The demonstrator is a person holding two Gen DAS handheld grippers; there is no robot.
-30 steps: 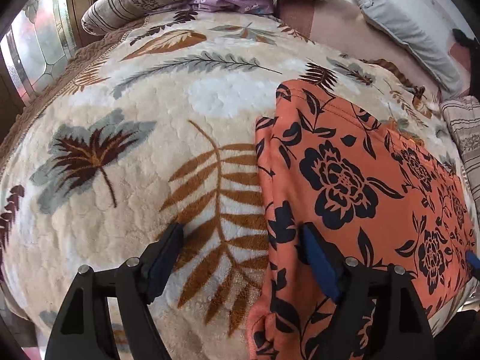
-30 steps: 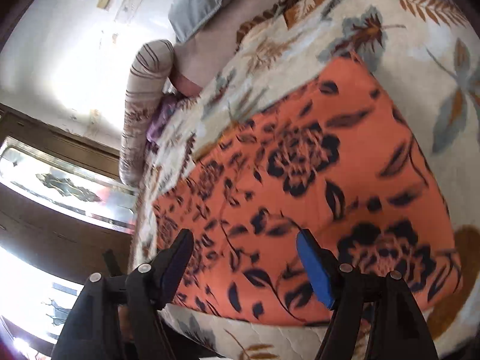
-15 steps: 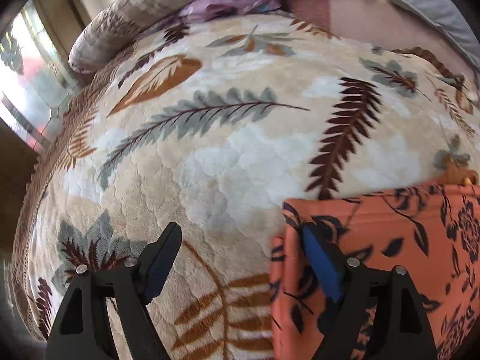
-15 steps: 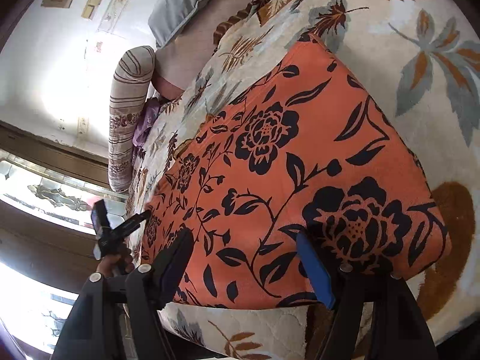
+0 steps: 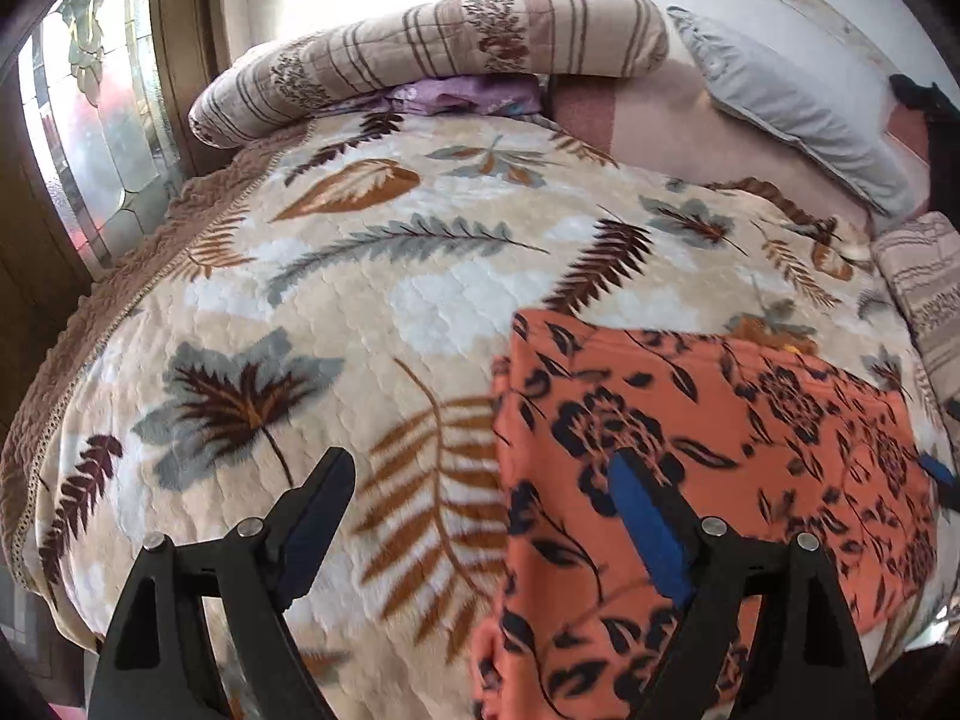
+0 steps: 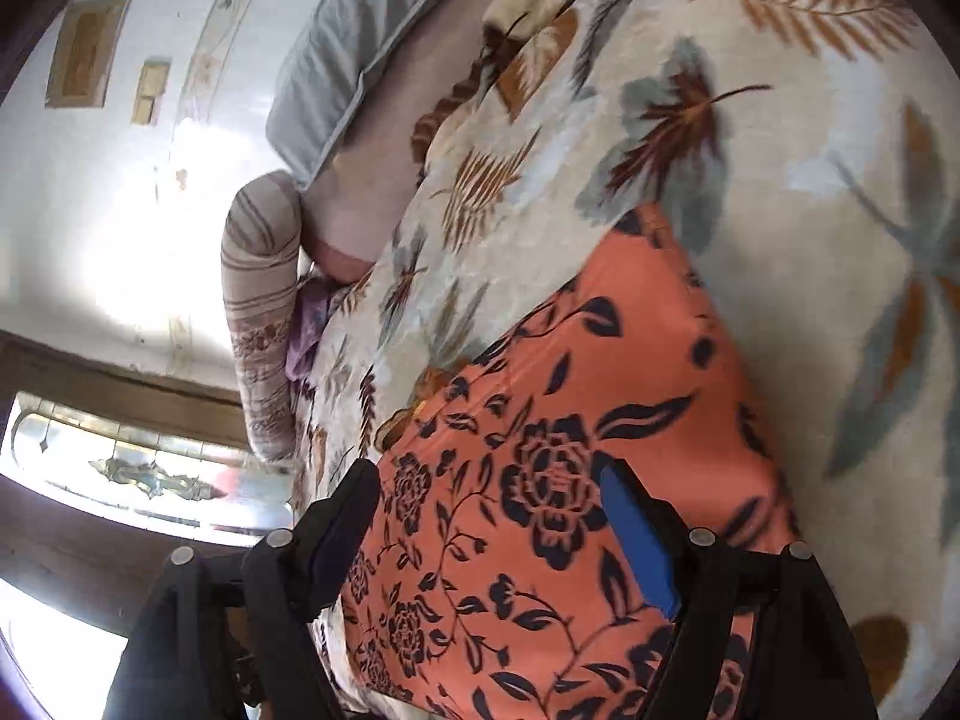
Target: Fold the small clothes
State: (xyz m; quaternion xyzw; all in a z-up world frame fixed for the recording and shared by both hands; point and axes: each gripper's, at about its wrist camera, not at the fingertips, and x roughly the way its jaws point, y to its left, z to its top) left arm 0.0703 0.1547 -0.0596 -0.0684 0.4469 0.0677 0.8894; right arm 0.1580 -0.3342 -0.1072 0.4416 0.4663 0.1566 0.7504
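While both spread grippers hover, orange garment lies flat beneath.

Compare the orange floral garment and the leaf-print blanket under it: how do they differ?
Colour: the orange floral garment is bright orange with black flowers and vines; the leaf-print blanket is cream with brown, rust and grey leaves.
Texture: the garment looks thin and smooth; the blanket looks plush and quilted.
Extent: the garment is a compact rectangle with straight edges; the blanket covers most of the bed.
Shared: both lie flat and carry plant prints.
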